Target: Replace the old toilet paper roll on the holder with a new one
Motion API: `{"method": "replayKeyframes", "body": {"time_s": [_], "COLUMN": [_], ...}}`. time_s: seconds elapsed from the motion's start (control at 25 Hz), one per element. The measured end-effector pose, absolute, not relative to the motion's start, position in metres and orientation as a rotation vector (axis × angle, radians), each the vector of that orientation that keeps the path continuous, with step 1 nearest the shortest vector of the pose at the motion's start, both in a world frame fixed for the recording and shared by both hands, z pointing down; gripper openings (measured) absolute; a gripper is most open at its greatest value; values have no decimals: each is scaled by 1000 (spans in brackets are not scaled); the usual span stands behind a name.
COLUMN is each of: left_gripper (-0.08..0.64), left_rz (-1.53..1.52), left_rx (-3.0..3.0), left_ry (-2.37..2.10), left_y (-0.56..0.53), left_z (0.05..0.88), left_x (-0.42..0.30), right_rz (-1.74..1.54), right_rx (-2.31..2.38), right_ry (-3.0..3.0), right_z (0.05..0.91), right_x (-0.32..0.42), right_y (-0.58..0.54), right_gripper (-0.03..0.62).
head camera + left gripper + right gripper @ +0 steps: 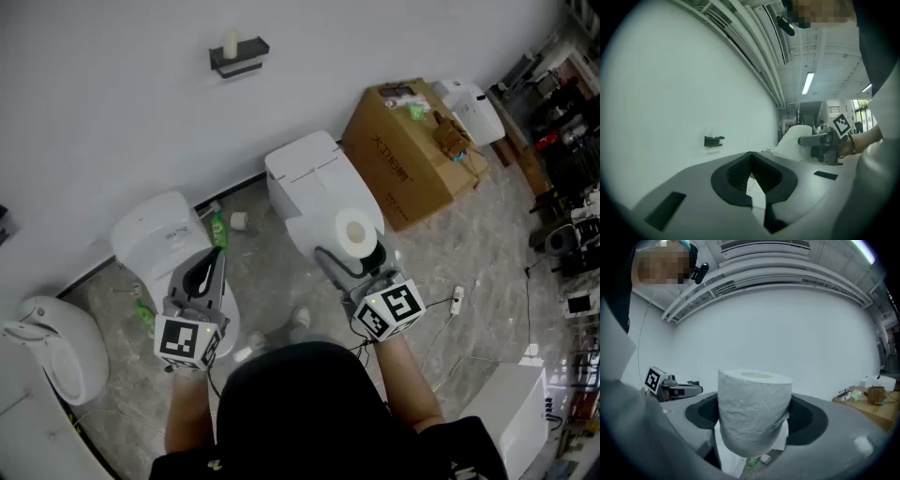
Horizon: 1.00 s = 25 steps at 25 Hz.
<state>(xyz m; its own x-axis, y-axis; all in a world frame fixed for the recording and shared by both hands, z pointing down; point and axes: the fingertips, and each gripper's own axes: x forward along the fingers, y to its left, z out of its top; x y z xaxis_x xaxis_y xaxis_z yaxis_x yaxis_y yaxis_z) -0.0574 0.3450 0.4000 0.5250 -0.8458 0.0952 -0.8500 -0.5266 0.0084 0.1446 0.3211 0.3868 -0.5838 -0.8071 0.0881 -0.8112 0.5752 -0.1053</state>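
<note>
A black holder (238,58) hangs on the white wall, with a short cream roll (231,43) standing upright on it. The left gripper view shows the same holder (714,140) small and far ahead. My right gripper (357,251) is shut on a full white toilet paper roll (356,232), held level in front of me. That roll (754,411) stands upright between the pads and fills the right gripper view. My left gripper (210,269) is shut with nothing in it; its dark pads (740,176) meet. Both grippers are well short of the holder.
Two white toilets (161,236) (307,183) stand against the wall below the holder. A cardboard box (405,155) and a white appliance (474,111) sit to the right. A green bottle (218,230) and a small roll (239,220) lie on the floor between the toilets.
</note>
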Motion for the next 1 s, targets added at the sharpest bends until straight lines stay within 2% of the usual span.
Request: {"method": "replayKeyframes", "body": {"time_s": [0.72,1.0], "left_gripper": [11,11], "left_rz": [211,231], "left_rx": [2671,2632], "left_ry": [-1579,-1607], "left_y": [275,245], "left_z": [397,404], "left_x": [72,86], "right_rz": [338,368], "right_rx": [1375,1342], "right_ry": [-2852,-2878], "right_z": [397,403], "right_x": [270,284], "right_y": [252,219], "right_gripper": [410,410]}}
